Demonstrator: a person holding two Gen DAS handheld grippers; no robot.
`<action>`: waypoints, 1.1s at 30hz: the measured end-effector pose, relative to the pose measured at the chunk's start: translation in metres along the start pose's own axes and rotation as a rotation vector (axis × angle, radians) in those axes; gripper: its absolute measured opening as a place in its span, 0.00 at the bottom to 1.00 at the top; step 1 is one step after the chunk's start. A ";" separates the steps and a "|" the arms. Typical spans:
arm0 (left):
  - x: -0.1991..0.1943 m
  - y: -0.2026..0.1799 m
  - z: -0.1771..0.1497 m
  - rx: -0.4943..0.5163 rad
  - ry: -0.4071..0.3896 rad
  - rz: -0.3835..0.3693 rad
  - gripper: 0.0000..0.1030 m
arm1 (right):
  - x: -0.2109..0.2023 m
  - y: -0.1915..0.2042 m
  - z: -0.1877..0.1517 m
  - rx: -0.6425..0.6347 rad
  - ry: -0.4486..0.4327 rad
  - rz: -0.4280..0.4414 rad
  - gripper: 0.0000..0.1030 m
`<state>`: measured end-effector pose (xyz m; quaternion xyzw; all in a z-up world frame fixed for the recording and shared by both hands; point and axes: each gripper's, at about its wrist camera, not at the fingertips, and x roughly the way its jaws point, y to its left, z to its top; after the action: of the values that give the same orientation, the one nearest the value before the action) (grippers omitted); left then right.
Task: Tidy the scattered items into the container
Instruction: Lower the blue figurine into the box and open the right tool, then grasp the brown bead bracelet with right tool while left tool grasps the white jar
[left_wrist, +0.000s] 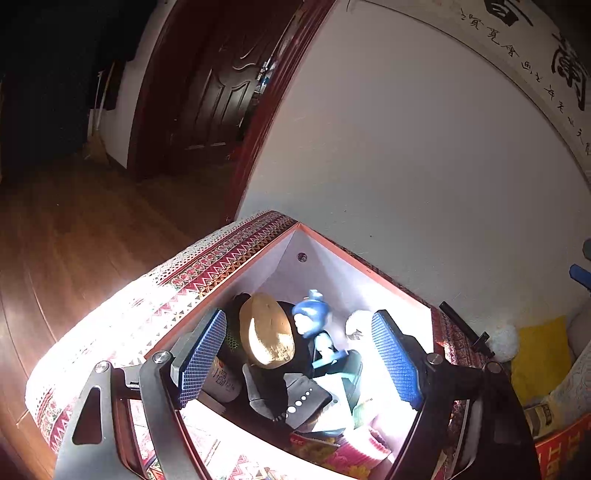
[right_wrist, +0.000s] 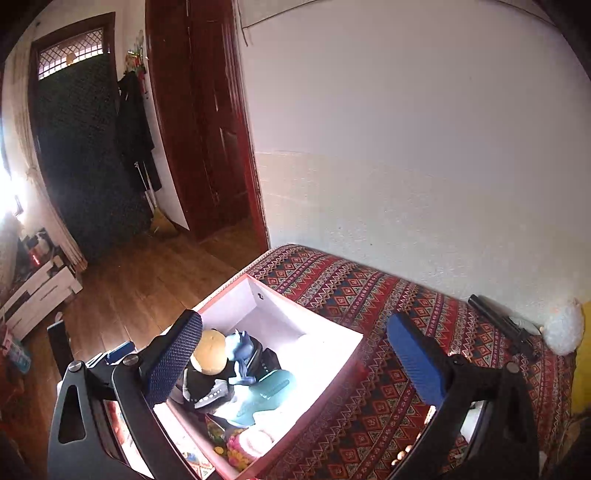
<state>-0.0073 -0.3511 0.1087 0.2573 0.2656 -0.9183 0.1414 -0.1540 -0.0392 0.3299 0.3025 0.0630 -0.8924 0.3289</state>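
**Both hand-held grippers empty above the filled box.**

The right hand-held gripper (right_wrist: 295, 363) has its blue-padded jaws spread wide with nothing between them, poised above the near right rim of the white-lined, red-edged cardboard box (right_wrist: 280, 306); this suggests an item has been let go. The left hand-held gripper (left_wrist: 299, 360), jaws likewise apart and empty, looks straight down into the box, probably waiting its turn. Inside the box lie a tan rounded plush toy (left_wrist: 266, 330), a blue figurine (left_wrist: 314, 317) just right of it, and dark items beneath. The box rests on a red patterned woven cloth (right_wrist: 369, 295); a black rod-like object (right_wrist: 502, 325) lies well right of the box, by the wall, possibly still to be tidied.
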 end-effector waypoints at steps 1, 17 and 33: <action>-0.001 -0.003 -0.001 0.007 -0.001 -0.007 0.78 | -0.001 -0.018 -0.011 0.021 -0.013 -0.015 0.98; 0.021 -0.133 -0.063 0.294 0.061 -0.051 0.78 | 0.089 -0.173 -0.281 0.453 0.120 -0.121 0.59; 0.013 -0.249 -0.124 0.531 0.091 -0.218 0.89 | 0.015 -0.272 -0.321 0.890 -0.178 0.195 0.21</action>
<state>-0.0673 -0.0787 0.1148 0.2960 0.0478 -0.9530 -0.0423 -0.1729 0.2634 0.0375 0.3412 -0.3835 -0.8199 0.2535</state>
